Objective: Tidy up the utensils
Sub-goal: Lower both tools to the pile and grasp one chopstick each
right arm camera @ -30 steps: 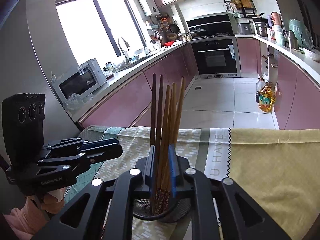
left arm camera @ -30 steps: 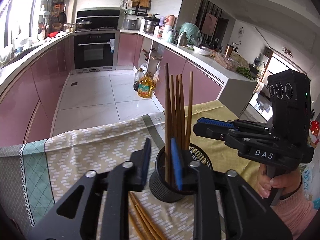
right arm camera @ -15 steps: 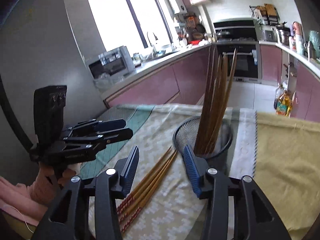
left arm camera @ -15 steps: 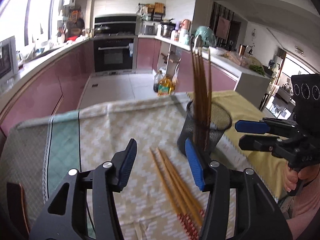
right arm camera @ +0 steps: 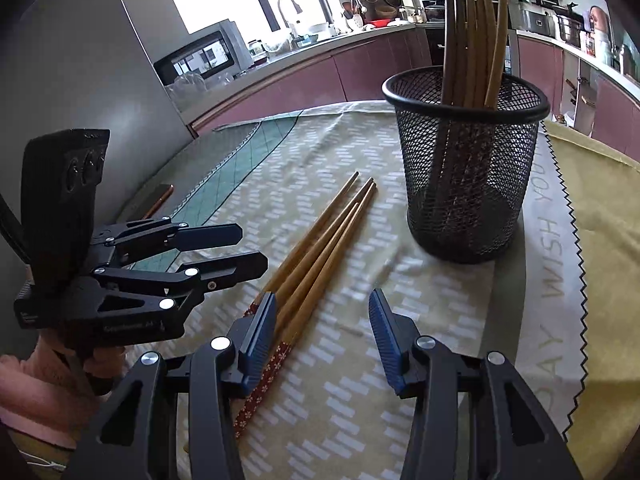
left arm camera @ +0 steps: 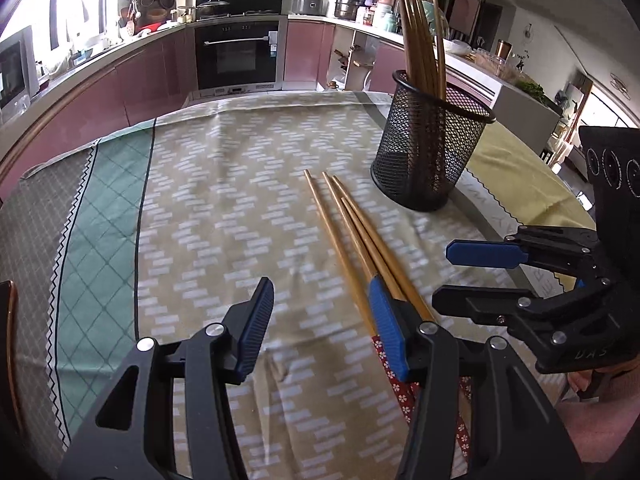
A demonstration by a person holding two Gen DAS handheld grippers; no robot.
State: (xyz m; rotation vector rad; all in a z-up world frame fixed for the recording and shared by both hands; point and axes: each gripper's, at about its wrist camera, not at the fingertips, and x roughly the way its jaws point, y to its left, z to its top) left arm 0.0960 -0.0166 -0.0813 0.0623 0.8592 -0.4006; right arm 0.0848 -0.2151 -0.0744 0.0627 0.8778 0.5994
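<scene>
loose chopsticks (left arm camera: 352, 236) beside mesh holder (left arm camera: 428, 152) –

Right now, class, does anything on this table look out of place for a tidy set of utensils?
Yes. Four loose chopsticks lie flat on the tablecloth beside the mesh holder, while the other chopsticks stand upright inside it. Nothing looks spilled or broken.

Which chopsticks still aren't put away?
The four loose chopsticks lying flat on the tablecloth, red-patterned ends toward the grippers. The others stand upright in the mesh holder.
</scene>
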